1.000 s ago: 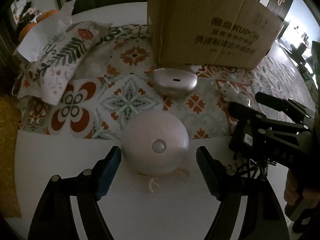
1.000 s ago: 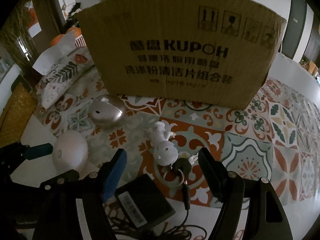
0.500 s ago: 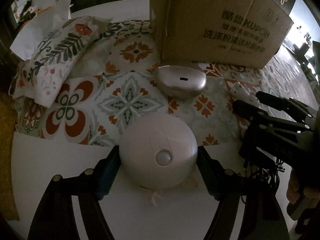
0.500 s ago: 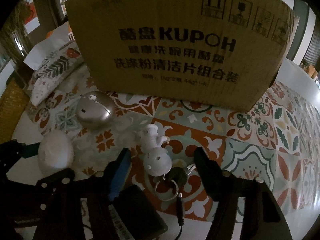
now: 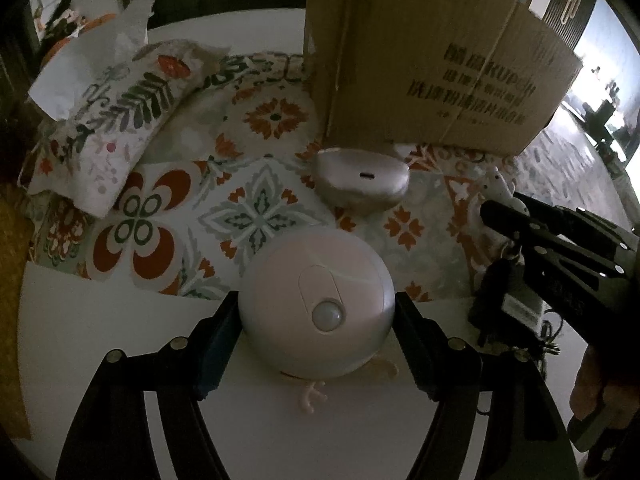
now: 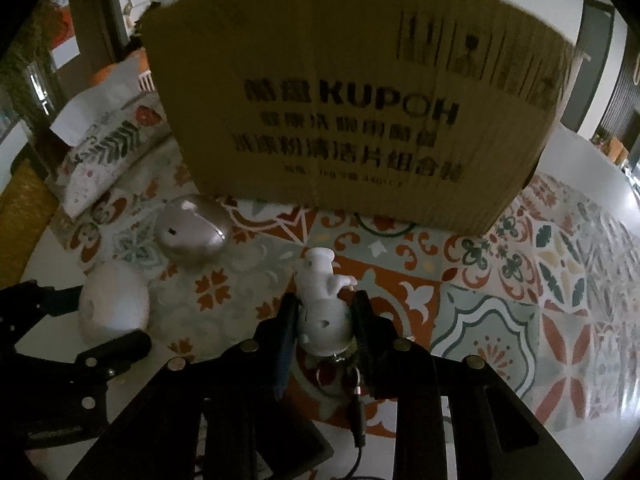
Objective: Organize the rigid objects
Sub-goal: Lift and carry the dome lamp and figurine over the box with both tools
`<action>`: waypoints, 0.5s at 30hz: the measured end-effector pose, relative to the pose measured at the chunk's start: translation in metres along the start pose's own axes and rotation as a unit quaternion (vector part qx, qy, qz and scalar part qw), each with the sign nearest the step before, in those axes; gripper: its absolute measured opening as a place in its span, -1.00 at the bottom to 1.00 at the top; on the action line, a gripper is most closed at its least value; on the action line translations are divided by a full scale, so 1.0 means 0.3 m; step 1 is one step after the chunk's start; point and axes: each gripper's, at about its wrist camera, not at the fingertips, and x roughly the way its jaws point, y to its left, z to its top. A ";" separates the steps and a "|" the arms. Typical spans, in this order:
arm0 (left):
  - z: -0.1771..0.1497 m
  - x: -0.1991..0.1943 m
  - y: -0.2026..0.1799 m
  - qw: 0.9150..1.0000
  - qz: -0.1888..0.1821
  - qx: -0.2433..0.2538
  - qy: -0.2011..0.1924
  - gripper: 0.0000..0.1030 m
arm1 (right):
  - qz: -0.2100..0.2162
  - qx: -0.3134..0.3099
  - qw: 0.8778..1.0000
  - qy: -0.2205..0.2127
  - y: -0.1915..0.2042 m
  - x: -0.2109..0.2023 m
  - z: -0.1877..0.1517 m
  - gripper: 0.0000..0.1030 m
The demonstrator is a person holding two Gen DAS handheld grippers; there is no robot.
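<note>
My left gripper (image 5: 316,324) is shut on a round white dome light (image 5: 318,308) with a small sensor lens, at the edge of the patterned cloth. It also shows in the right wrist view (image 6: 114,300). My right gripper (image 6: 324,328) is shut on a white figurine keychain (image 6: 322,304) lying on the cloth, with its ring and a dark fob just behind the fingers. A silver oval case (image 5: 362,180) lies in front of the big cardboard box (image 5: 432,64); the case also shows in the right wrist view (image 6: 192,230), as does the box (image 6: 360,112).
A floral tissue pouch (image 5: 108,128) with white paper sticking out lies at the left. A black adapter with a cable (image 5: 508,308) sits by the right gripper arm. The patterned cloth (image 6: 540,280) covers most of the white round table (image 5: 80,340).
Both grippers moved forward and closed: the left one onto the white dome light, the right one onto the white figurine. The box looms closer in both views.
</note>
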 end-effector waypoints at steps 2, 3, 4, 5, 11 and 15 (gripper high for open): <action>0.001 -0.024 -0.002 1.000 0.001 0.001 -0.009 0.43 | 0.002 0.000 1.000 -0.008 0.005 -0.023 0.003 -0.44; 0.003 -0.039 -0.004 1.000 0.001 0.002 -0.015 0.43 | 0.002 0.001 1.000 -0.012 0.007 -0.037 0.003 -0.44; 0.005 -0.048 -0.006 1.000 0.001 0.003 -0.019 0.43 | 0.002 0.002 1.000 -0.016 0.004 -0.050 0.004 -0.44; 0.008 -0.061 -0.008 1.000 0.001 0.004 -0.025 0.43 | 0.002 0.003 1.000 -0.020 0.007 -0.064 0.004 -0.44; 0.026 -0.128 -0.021 0.999 0.000 0.012 -0.052 0.43 | 0.007 0.017 0.999 -0.044 -0.013 -0.151 0.005 -0.44; 0.045 -0.168 -0.032 0.997 -0.003 0.019 -0.068 0.43 | 0.010 0.025 0.998 -0.058 -0.027 -0.200 0.009 -0.44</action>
